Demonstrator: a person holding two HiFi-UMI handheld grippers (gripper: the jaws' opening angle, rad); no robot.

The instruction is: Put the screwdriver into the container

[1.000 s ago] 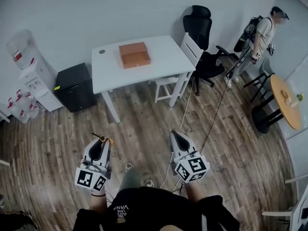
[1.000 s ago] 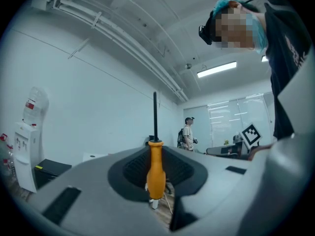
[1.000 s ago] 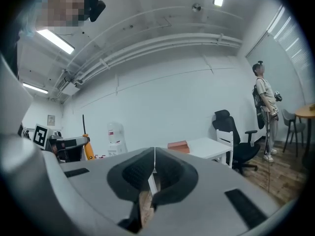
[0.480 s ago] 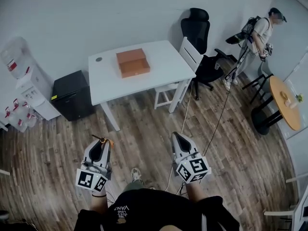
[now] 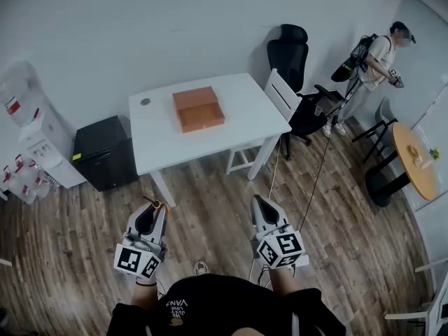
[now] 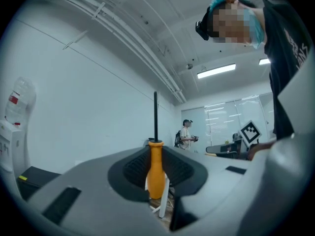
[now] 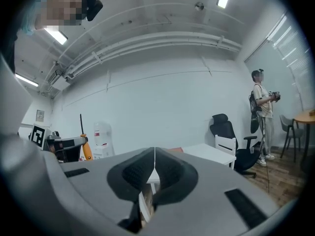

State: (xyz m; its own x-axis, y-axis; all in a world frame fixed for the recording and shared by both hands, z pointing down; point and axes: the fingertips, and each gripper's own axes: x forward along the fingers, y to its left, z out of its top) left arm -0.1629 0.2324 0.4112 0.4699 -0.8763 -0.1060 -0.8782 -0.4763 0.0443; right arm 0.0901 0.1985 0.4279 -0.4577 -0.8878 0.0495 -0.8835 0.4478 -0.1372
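Now the left gripper (image 5: 155,211) clamps the orange screwdriver (image 6: 155,173) by its handle, and the right gripper (image 5: 257,203) is closed, empty. A jolt before the distant orange box (image 5: 203,124) may loosen it.

Left gripper (image 5: 155,208) and right gripper (image 5: 258,201): pale grey shells, black ribbed fingers (image 6: 132,167). Behind the fingers I note white cubes (image 5: 134,261) with black square markers. Black top (image 5: 224,308), small lettering.

Head cam high, steeply down; gripper cams low, fwd; white table (image 5: 238,110) (image 7: 209,151) in head + right views.
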